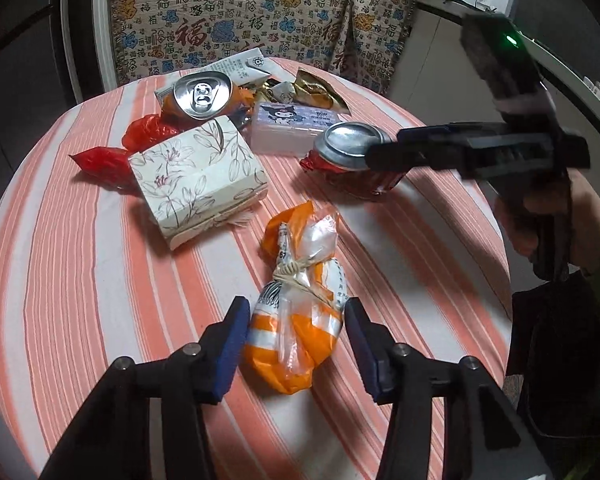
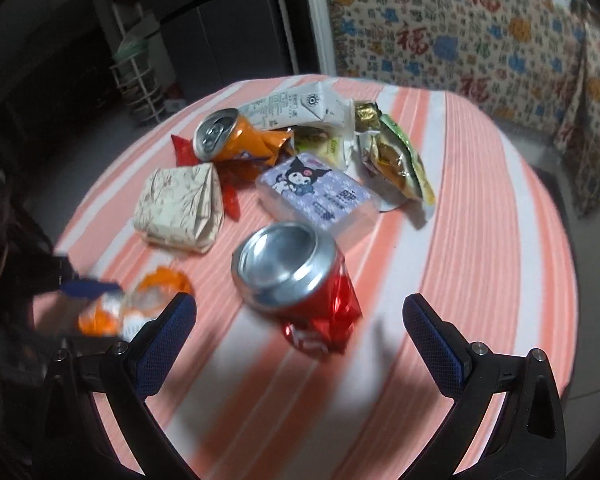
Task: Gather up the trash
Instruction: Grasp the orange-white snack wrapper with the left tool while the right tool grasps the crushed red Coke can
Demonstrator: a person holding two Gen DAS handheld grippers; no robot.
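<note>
Round table with an orange-and-white striped cloth (image 1: 80, 280), seen from both wrist cameras at an early stage of trash collection: every visible piece of rubbish lies on the cloth, and no bin or sack that has received anything can be made out. The left gripper (image 1: 296, 344) straddles a knotted orange-and-clear plastic bag (image 1: 296, 320) at the near edge; its blue pads sit just beside the bag's flanks, the left one at or nearly at the plastic, the right one with a sliver of gap, so a firm grip is not yet shown. The right gripper (image 2: 300, 340) stands wide apart, empty, hovering over a crushed red drink can (image 2: 300, 280) that lies on its side near the table's middle; contact cannot be confirmed in the blurred view. Farther back rest a floral paper box (image 1: 196, 184), a crushed orange drink can (image 1: 200, 96), a flattened white carton (image 2: 300, 106), a lilac cartoon-print plastic case (image 2: 320, 196), red wrappers (image 1: 100, 164) and gold-green snack packets (image 2: 392, 160), clustered and partly overlapping. A dark bag-like shape (image 1: 556, 352) hangs below the person's right hand (image 1: 540, 216); whether it serves as the collecting sack cannot be told. Judged progress: first pickups under way, nearly all items remaining
</note>
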